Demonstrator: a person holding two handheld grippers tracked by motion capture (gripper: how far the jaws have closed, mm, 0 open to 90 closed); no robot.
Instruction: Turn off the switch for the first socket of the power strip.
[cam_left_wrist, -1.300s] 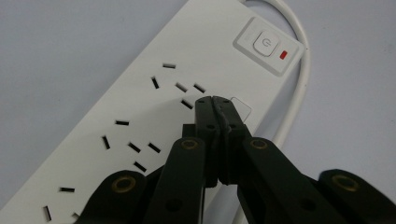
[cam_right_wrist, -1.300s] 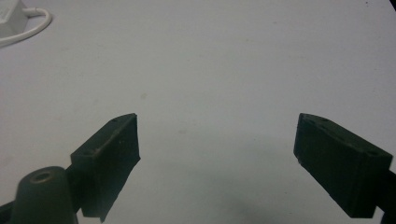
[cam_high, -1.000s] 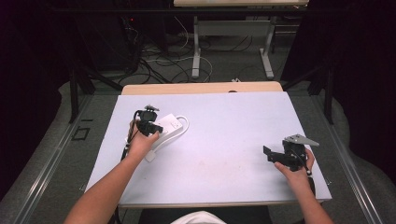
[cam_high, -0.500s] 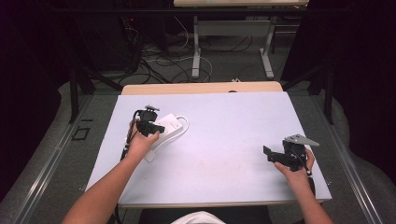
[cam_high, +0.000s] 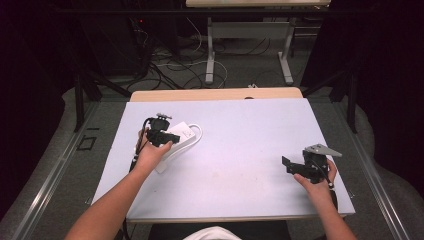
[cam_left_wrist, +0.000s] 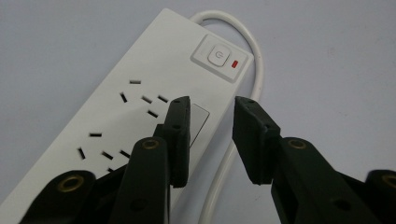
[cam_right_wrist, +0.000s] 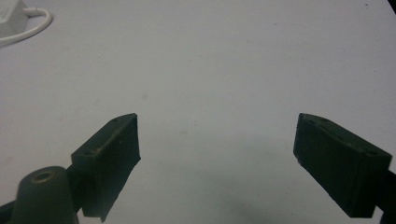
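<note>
Almost nothing has changed in the last second: your left gripper (cam_high: 161, 134) is over the same end of the power strip (cam_high: 181, 137) as it was a second ago, and your right gripper (cam_high: 305, 165) has not moved either. So the job is at the same spot, and you look like you are lining up, not grabbing yet. The strip lies flat on the left part of the table (cam_high: 240, 135), with its white cord (cam_left_wrist: 252, 56) looping out from the switch end. Seen from the left gripper, the jaws are a little way open and hold nothing. One jaw sits over the strip near a small grey patch (cam_left_wrist: 198, 122), and the other jaw hangs past the strip's edge, over the cord. The switch (cam_left_wrist: 218, 55) with its red mark (cam_left_wrist: 237, 63) is just ahead of the jaw tips. I can't tell if the jaws touch the strip yet. Your right gripper rests far off on the right side of the table, with its jaws wide open and nothing between them. It looks like your next move is either to close on the strip's edge or to push the switch.
</note>
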